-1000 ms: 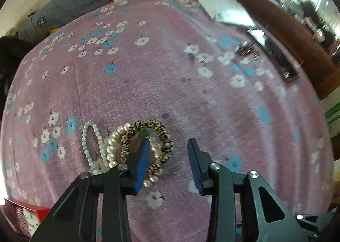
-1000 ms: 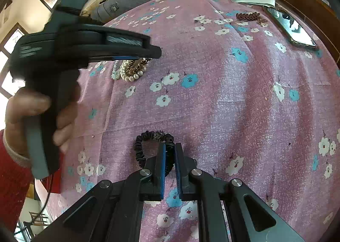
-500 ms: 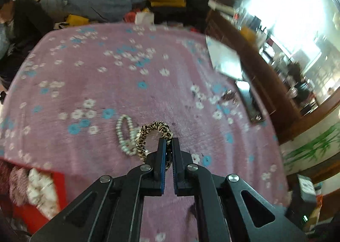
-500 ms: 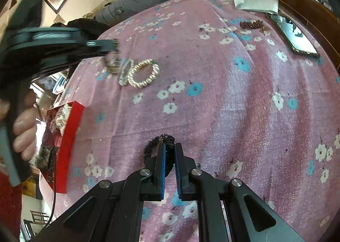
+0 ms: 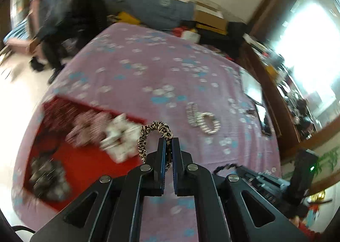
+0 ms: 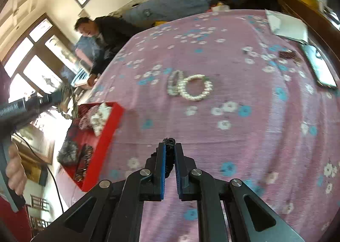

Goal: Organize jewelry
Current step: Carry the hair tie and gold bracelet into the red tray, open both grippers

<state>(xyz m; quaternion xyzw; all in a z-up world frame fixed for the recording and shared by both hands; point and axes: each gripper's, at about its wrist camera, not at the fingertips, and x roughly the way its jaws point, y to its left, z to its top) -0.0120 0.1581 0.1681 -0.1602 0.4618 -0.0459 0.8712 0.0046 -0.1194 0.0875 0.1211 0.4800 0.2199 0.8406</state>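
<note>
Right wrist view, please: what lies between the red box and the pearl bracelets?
Only bare pink floral cloth lies between the red box and the pearl bracelets.

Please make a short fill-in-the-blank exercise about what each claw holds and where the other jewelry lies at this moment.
1. The left claw is shut on a ____-patterned band.
2. The right claw grips a ____ beaded bracelet.
3. The pearl bracelets lie on the ____ flowered cloth.
4. The open box near the cloth's edge is ____.

Missing words: leopard; black; pink; red
</note>
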